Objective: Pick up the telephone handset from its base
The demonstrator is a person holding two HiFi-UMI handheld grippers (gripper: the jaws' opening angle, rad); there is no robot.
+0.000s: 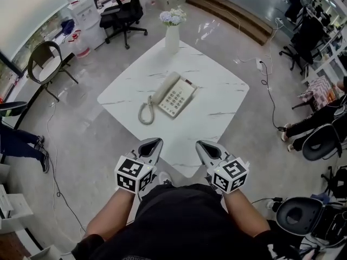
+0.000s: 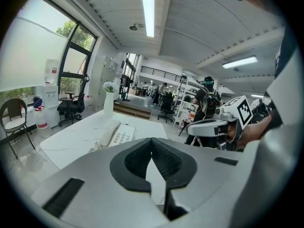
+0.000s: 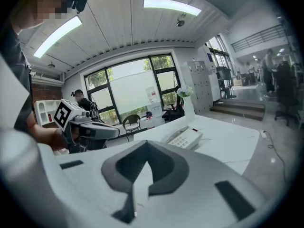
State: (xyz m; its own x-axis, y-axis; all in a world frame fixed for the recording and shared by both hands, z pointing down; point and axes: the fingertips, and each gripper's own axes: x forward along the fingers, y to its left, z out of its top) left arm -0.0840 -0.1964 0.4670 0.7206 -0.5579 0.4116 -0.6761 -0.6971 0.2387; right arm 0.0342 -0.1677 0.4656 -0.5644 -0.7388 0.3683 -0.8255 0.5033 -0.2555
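A cream telephone (image 1: 178,98) sits mid-table on the white marble table (image 1: 222,91), its handset (image 1: 164,89) resting in the cradle on the base's left side with the coiled cord (image 1: 145,113) trailing toward me. My left gripper (image 1: 154,143) and right gripper (image 1: 203,144) hover side by side over the table's near corner, well short of the phone, both shut and empty. The left gripper view has its closed jaws (image 2: 152,140) low in the picture with the phone (image 2: 121,136) beyond. In the right gripper view the closed jaws (image 3: 145,144) point toward the phone (image 3: 186,137).
A white vase of flowers (image 1: 172,34) stands at the table's far corner. Office chairs (image 1: 123,12) and a round chair (image 1: 47,58) stand on the floor to the left. Cables (image 1: 268,85) run along the floor on the right, near seated people.
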